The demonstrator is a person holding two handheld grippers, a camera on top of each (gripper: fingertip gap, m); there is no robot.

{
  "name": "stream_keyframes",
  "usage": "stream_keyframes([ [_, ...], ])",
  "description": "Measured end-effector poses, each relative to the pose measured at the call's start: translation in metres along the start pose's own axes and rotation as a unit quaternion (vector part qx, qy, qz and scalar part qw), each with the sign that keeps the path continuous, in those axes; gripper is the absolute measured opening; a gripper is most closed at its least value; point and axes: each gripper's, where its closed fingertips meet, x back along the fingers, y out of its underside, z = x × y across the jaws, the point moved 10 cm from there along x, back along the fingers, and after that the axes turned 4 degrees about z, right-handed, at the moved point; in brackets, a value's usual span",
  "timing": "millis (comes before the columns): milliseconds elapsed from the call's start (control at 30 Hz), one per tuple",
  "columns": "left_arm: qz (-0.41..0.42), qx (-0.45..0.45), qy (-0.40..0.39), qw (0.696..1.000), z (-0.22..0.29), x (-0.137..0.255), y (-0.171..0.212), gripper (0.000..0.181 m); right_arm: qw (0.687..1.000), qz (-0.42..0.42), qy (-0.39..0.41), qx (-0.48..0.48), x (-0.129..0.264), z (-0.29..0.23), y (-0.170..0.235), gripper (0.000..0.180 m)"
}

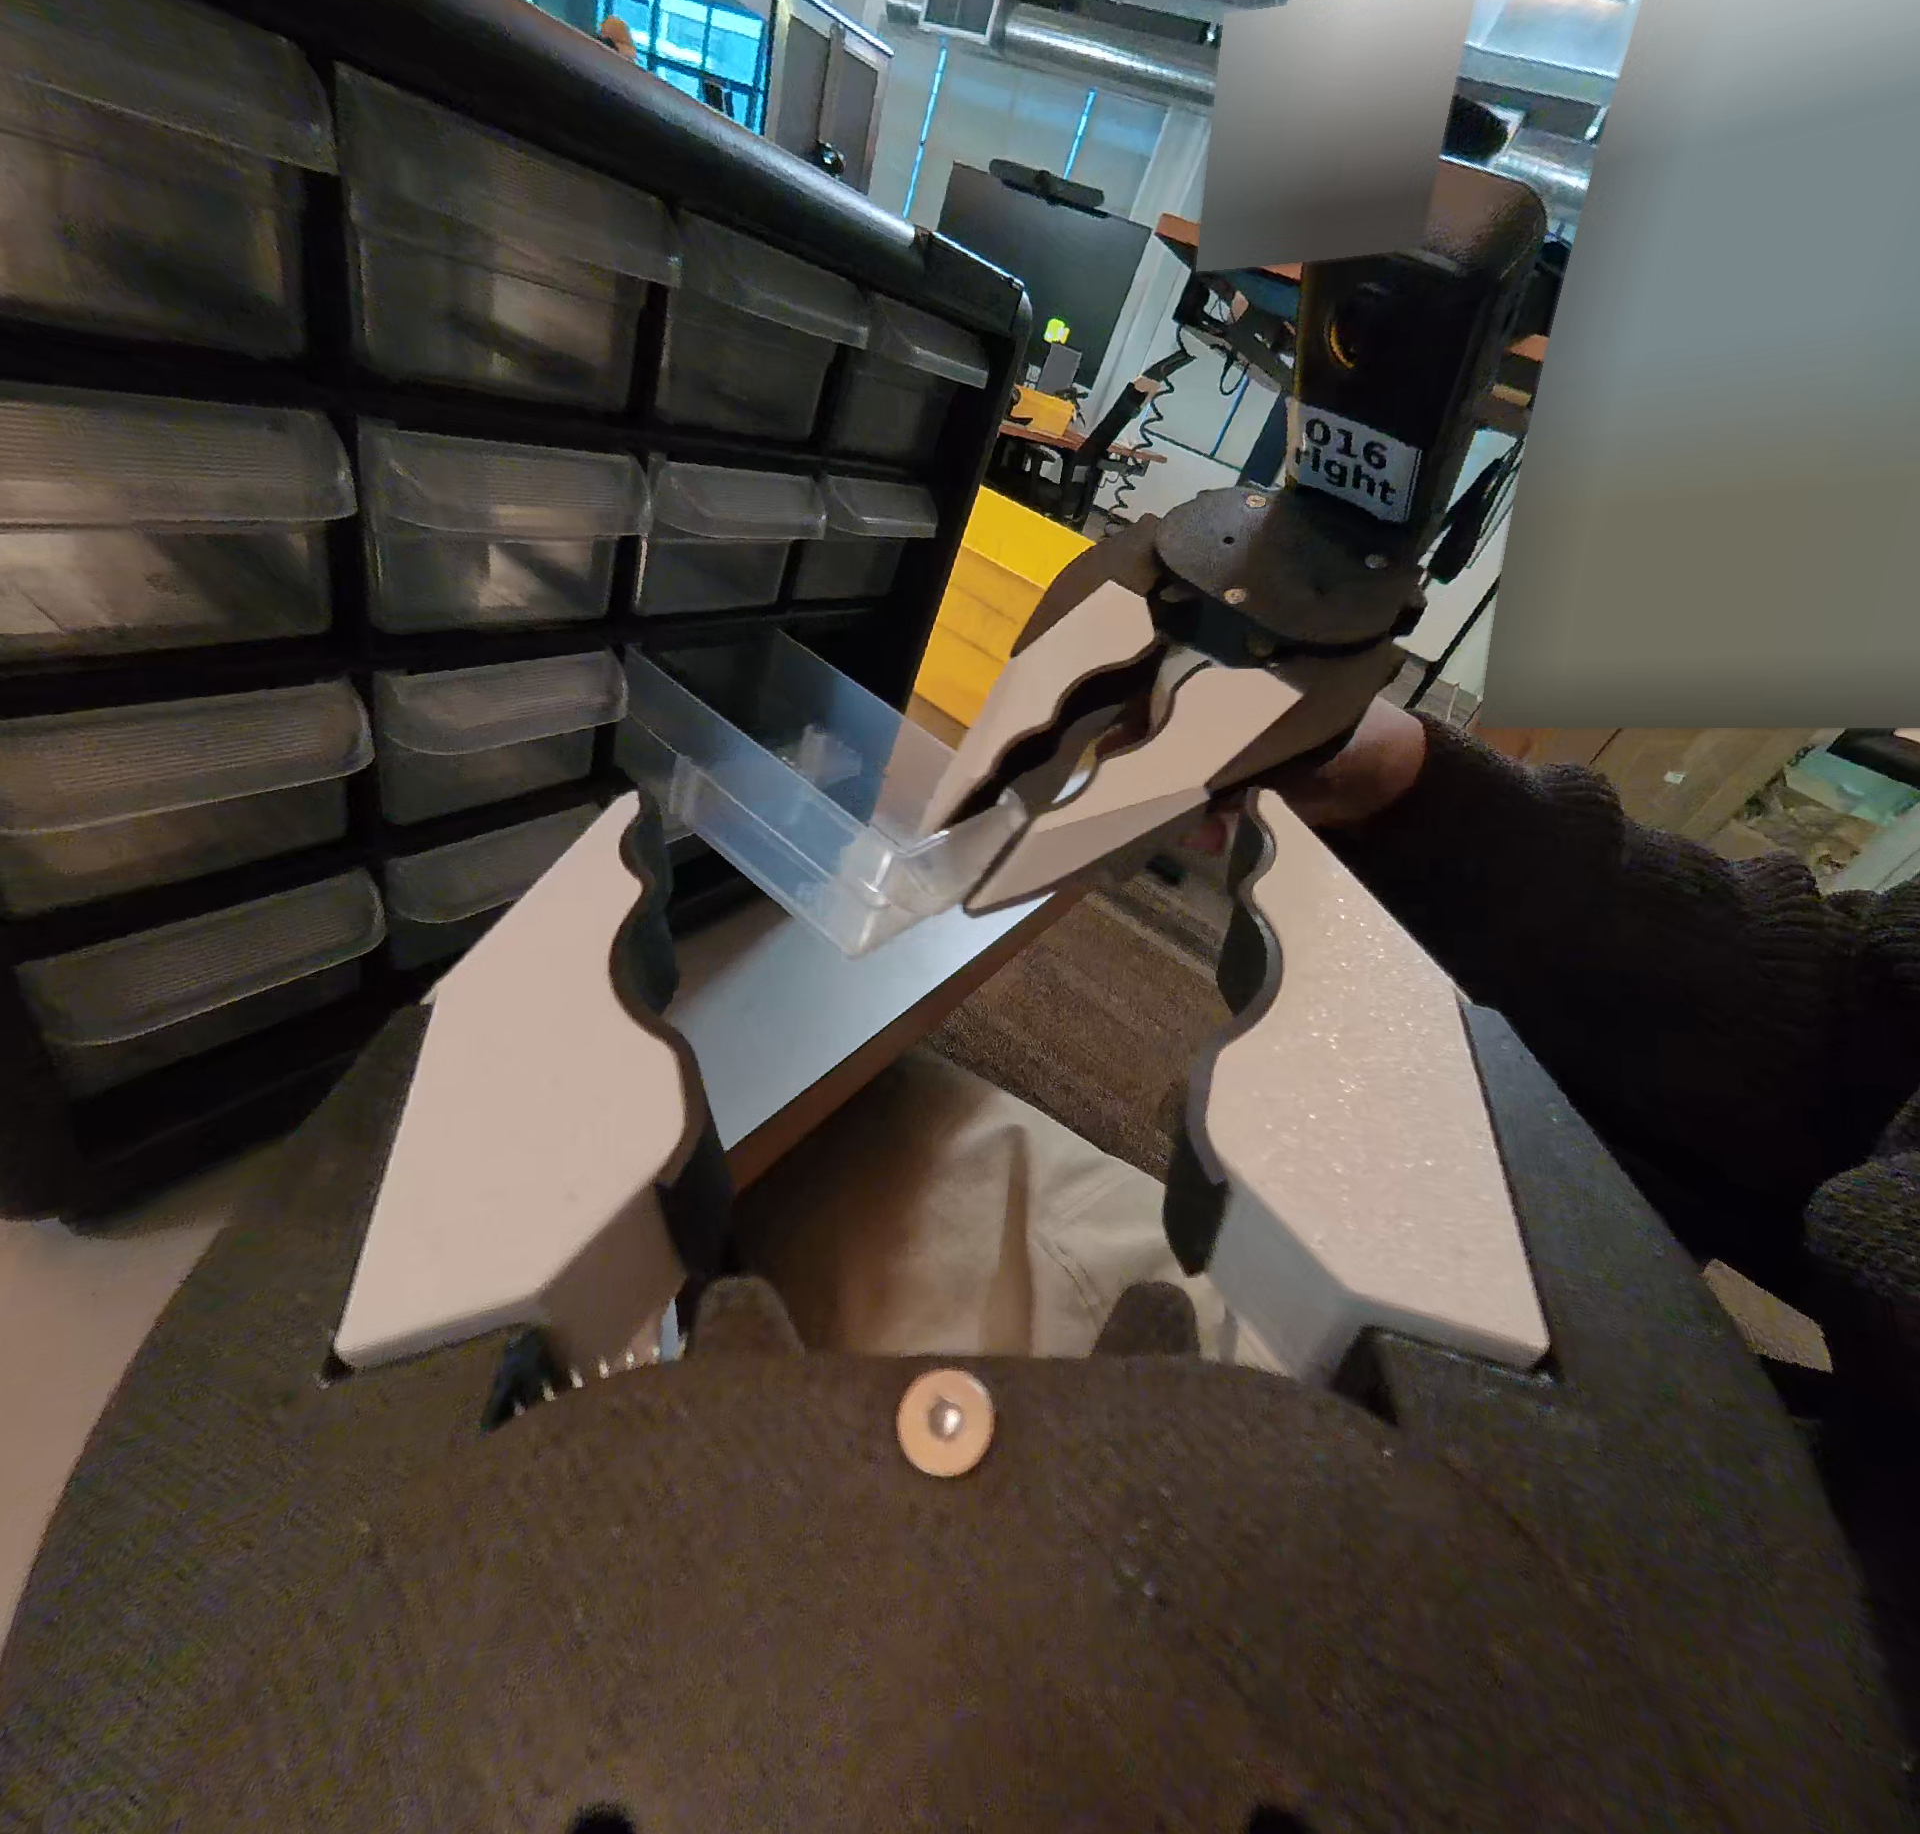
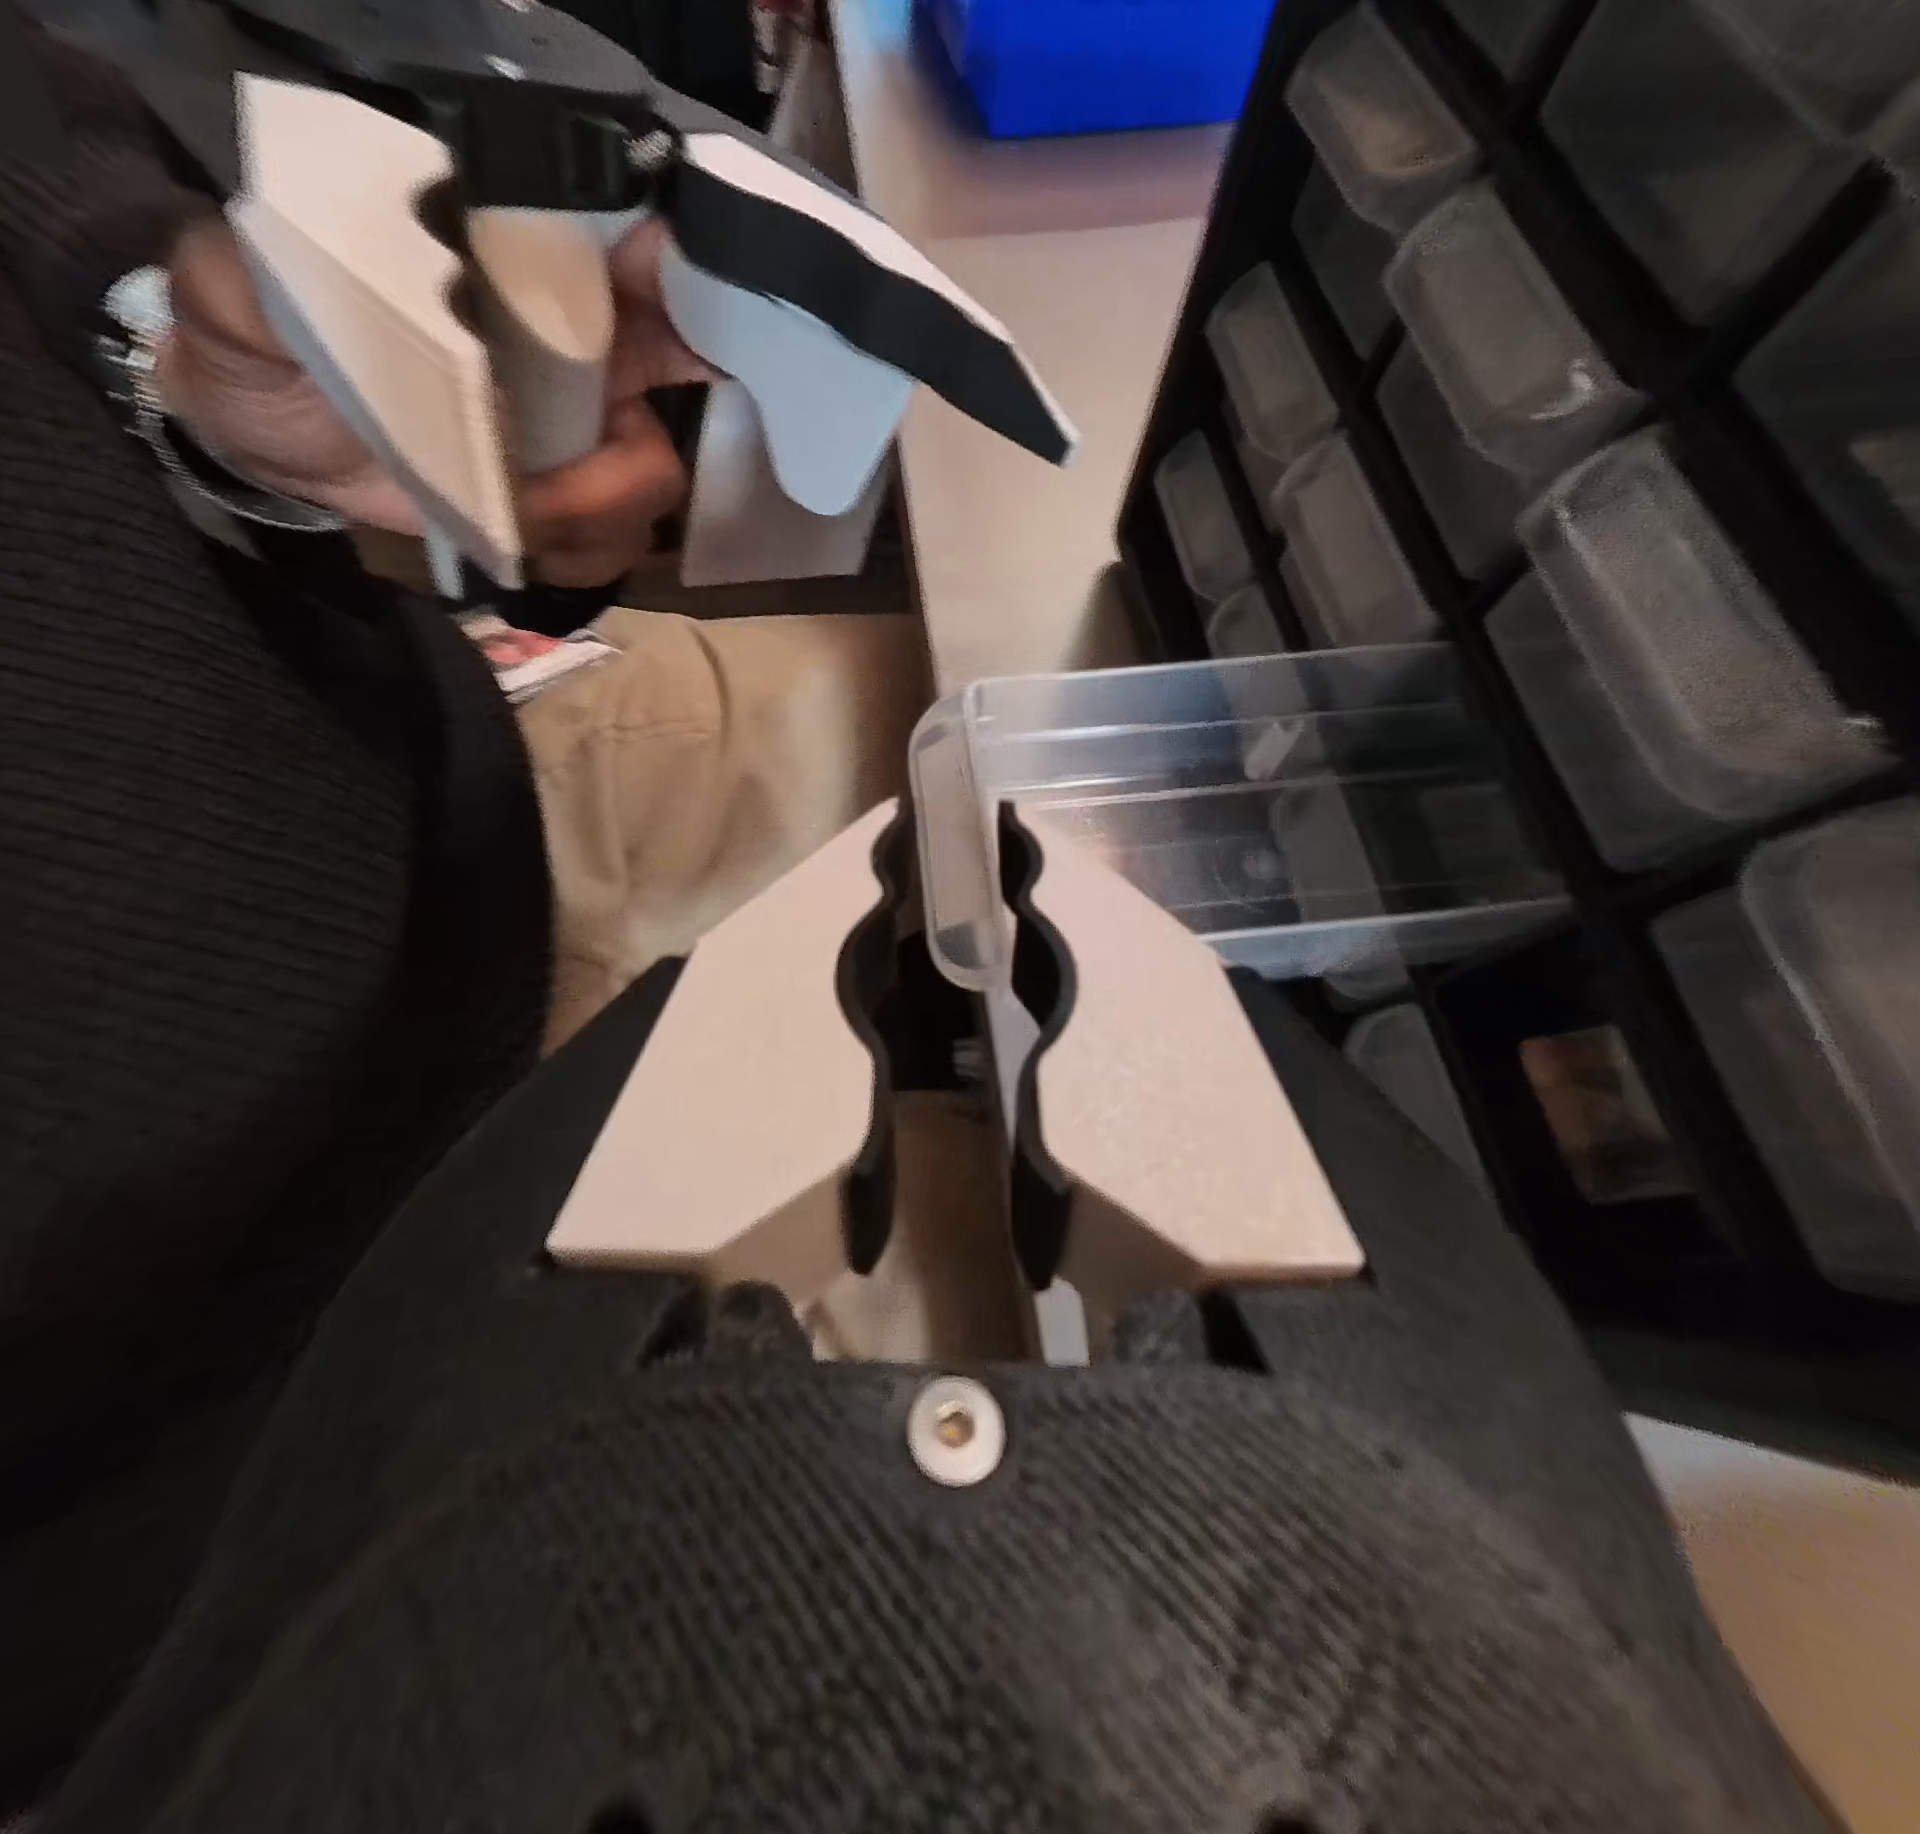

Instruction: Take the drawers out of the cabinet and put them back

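A black cabinet (image 1: 623, 174) with several clear plastic drawers stands on the table; it also shows in the right wrist view (image 2: 1195, 434). One clear drawer (image 1: 790, 808) sticks far out of its slot in the third row, its back end still inside. My right gripper (image 1: 961, 865) is shut on the drawer's front lip (image 2: 956, 849) in the right wrist view (image 2: 951, 828). My left gripper (image 1: 940, 818) is open and empty, just in front of the cabinet and below the drawer. It shows in the right wrist view (image 2: 790, 506) at upper left, held by a hand.
The table edge (image 1: 883, 1057) runs under the drawer, with a person's beige trousers (image 1: 935, 1213) below. A yellow bin (image 1: 997, 600) stands beyond the cabinet's right end. A blue bin (image 2: 1091, 18) sits at the table's far end.
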Motion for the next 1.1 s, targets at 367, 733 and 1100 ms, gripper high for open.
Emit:
stream_keyframes([
  [367,0.002,0.011,-0.004,1.0,-0.003,0.002,-0.001,0.106,0.995,0.094,0.027,0.028,0.009,-0.018,-0.002,0.024],
  [733,-0.03,0.043,0.013,0.999,-0.006,0.0,0.004,0.098,0.998,0.059,0.036,-0.002,-0.009,-0.021,0.018,0.0],
  [1100,-0.034,0.053,0.015,0.998,-0.008,-0.002,0.006,0.098,0.98,0.051,0.192,0.019,-0.013,0.003,0.021,0.0],
])
